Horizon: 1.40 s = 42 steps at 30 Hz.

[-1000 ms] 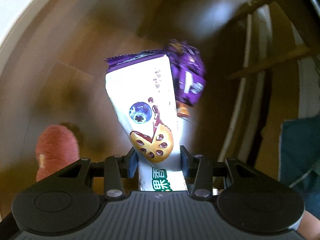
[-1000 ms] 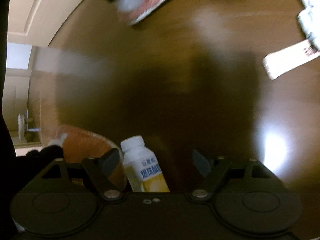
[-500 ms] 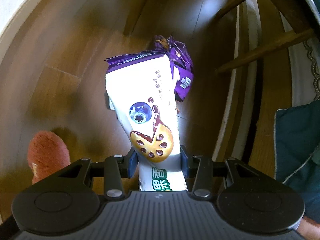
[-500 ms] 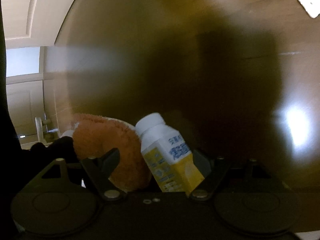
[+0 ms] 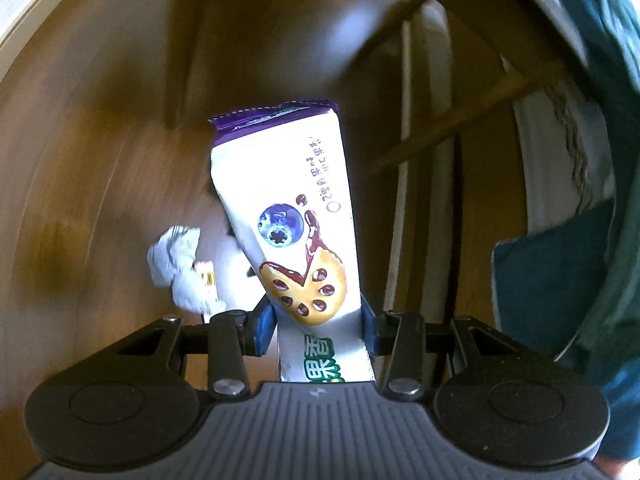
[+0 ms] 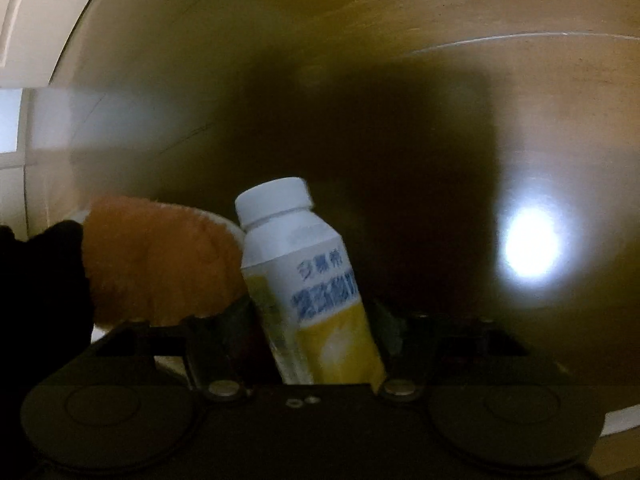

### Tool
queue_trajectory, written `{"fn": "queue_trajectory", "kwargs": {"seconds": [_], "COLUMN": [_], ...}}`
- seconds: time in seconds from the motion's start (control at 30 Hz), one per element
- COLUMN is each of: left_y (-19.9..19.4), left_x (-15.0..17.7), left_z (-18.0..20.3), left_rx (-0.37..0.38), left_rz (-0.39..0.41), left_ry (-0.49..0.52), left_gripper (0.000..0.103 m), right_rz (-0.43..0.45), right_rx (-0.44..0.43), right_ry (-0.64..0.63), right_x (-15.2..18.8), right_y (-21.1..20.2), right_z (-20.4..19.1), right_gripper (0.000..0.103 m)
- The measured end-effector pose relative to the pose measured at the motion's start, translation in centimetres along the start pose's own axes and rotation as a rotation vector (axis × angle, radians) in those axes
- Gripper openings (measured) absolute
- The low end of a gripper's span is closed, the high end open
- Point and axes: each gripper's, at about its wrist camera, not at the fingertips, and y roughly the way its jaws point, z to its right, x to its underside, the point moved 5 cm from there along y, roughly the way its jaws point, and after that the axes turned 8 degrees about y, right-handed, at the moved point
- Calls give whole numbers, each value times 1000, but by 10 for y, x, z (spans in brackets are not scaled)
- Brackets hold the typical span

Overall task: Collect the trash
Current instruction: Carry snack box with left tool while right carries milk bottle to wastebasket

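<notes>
Two grippers showing: left gripper (image 5: pixel 316 330), right gripper (image 6: pixel 316 328).

One snack wrapper (image 5: pixel 288 216), white with purple top edge, sitting clamped in left gripper.

One crumpled white wrapper (image 5: pixel 180 268) lying on floor, blurred.

One white-capped bottle (image 6: pixel 304 280), yellow and white label, sitting pinched in right gripper.

One orange fuzzy slipper (image 6: pixel 160 260) showing beside bottle.

One teal cloth (image 5: pixel 568 272) hanging at right edge of left view.

Two wooden rungs (image 5: pixel 464 120) crossing above it.

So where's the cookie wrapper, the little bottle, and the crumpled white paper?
cookie wrapper (image 5: pixel 288 216), left wrist view, middle of its white front.
bottle (image 6: pixel 304 272), right wrist view, its label.
crumpled white paper (image 5: pixel 176 260), left wrist view, its middle.
</notes>
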Motion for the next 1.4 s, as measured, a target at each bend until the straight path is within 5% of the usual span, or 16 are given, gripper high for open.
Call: {"fn": "queue_trajectory", "kwargs": {"seconds": [0.13, 0.17, 0.4, 0.67, 0.8, 1.1, 1.4], "left_y": [18, 21, 18, -6, -27, -81, -145], "left_x": [7, 6, -14, -23, -24, -8, 12], "left_z": [-6, -7, -15, -27, -33, -16, 18], "left_rx": [36, 39, -12, -40, -48, -99, -207], "left_rz": [-82, -95, -28, 37, 89, 223, 316], "left_ry": [31, 37, 78, 52, 2, -12, -11], "left_gripper": [42, 42, 42, 42, 42, 42, 42], "right_rz": [42, 48, 204, 608, 772, 976, 1189], "right_rx": [-12, -18, 22, 63, 90, 168, 213], "right_ry": [-5, 18, 222, 650, 761, 788, 631], "right_x": [-2, -3, -18, -20, -16, -20, 10], "right_y": [6, 6, -25, -132, -197, -322, -449], "right_z": [-13, -11, 25, 104, 130, 113, 66], "right_gripper": [71, 65, 60, 59, 59, 59, 59]}}
